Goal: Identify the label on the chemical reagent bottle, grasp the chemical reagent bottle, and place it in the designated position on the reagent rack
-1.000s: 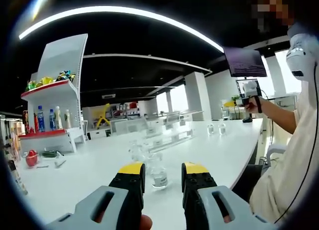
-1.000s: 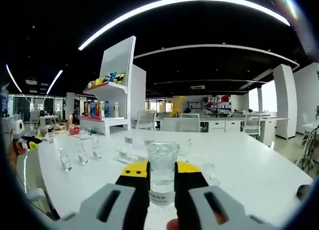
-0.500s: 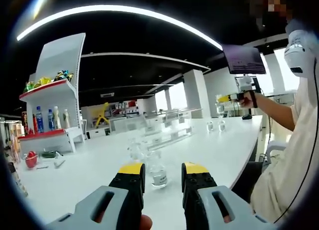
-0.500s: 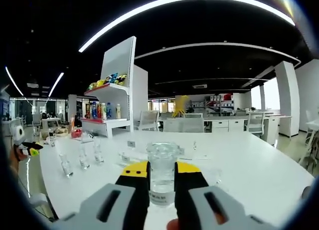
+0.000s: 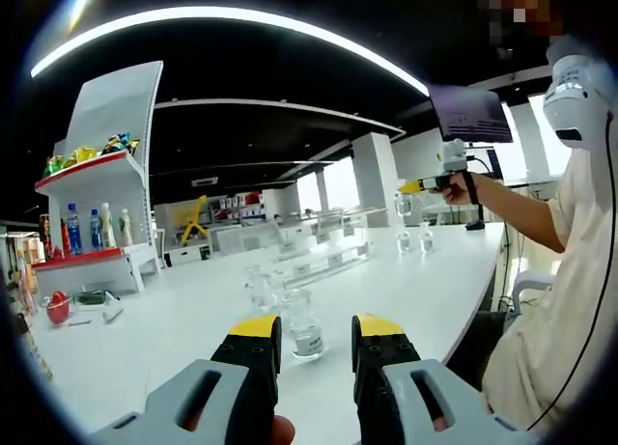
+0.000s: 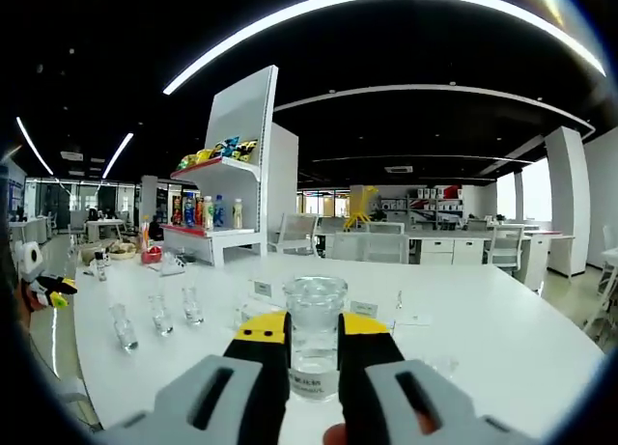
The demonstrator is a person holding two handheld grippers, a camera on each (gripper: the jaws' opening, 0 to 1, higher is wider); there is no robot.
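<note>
In the right gripper view, my right gripper [image 6: 315, 353] is shut on a clear glass reagent bottle [image 6: 317, 319] with a white label low on its body, held up above the white table [image 6: 483, 319]. The left gripper view has that same gripper [image 5: 425, 184] at upper right in a person's hand, the bottle [image 5: 404, 203] hanging at its tip. My left gripper [image 5: 315, 341] is open low over the table. A small clear bottle [image 5: 306, 333] stands on the table just beyond its jaws. A clear acrylic reagent rack [image 5: 323, 256] stretches across the table further off.
Three small bottles [image 6: 156, 313] stand in a row left of the rack's label cards [image 6: 262, 289]. Two more bottles [image 5: 413, 241] stand near the table's far right end. A white shelf unit [image 5: 97, 223] with drinks stands behind. The person's torso [image 5: 570, 319] is at the right.
In the left gripper view the right gripper and its bottle have moved left and a little up, out over the table. The left gripper has kept its place and its gap.
</note>
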